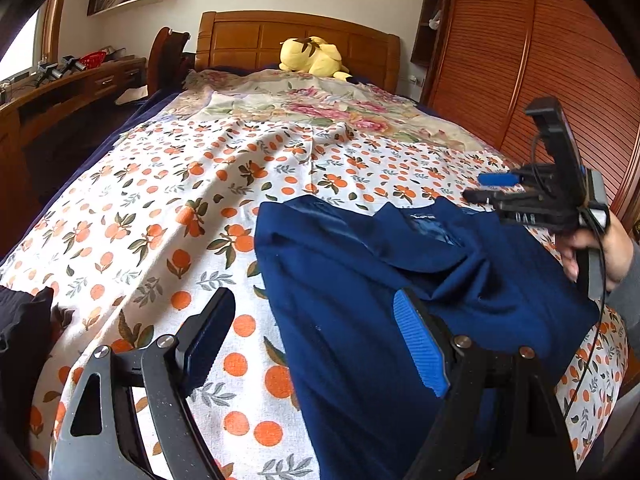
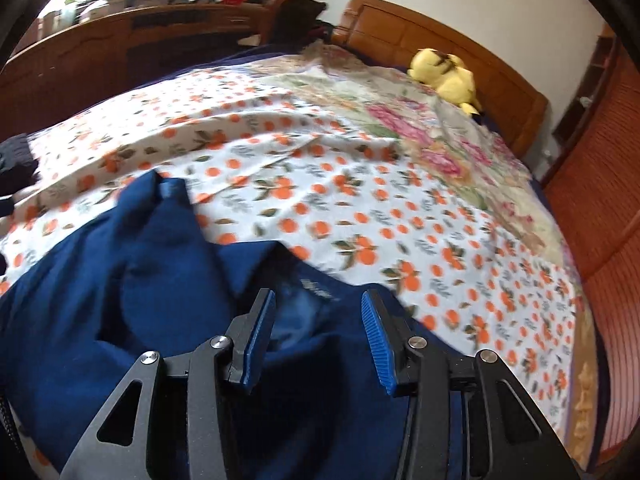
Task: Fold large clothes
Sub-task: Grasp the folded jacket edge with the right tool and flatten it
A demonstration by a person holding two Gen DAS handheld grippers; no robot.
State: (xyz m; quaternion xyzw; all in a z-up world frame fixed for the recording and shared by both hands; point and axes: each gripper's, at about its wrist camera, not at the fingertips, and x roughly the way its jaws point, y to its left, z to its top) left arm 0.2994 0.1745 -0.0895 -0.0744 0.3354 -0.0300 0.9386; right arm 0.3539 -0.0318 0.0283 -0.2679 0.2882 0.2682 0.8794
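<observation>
A dark blue garment (image 1: 360, 280) lies partly folded on the orange-print bedsheet (image 1: 160, 208), its collar and label toward the headboard. My left gripper (image 1: 316, 332) is open wide over the garment's left edge, one finger above the sheet and the other above the blue cloth, with nothing held. In the right wrist view my right gripper (image 2: 318, 308) stands open just above the collar of the garment (image 2: 140, 280), and its pads press on nothing. The left wrist view shows the right gripper (image 1: 486, 188) in a person's hand (image 1: 600, 252) over the garment's far right corner.
A yellow plush toy (image 1: 312, 58) rests by the wooden headboard (image 1: 248, 36) on a floral blanket (image 1: 320, 108). A slatted wooden wardrobe (image 1: 520, 60) runs along the right side, a desk (image 1: 60, 88) along the left. Dark clothing (image 1: 24, 320) lies at the bed's near left.
</observation>
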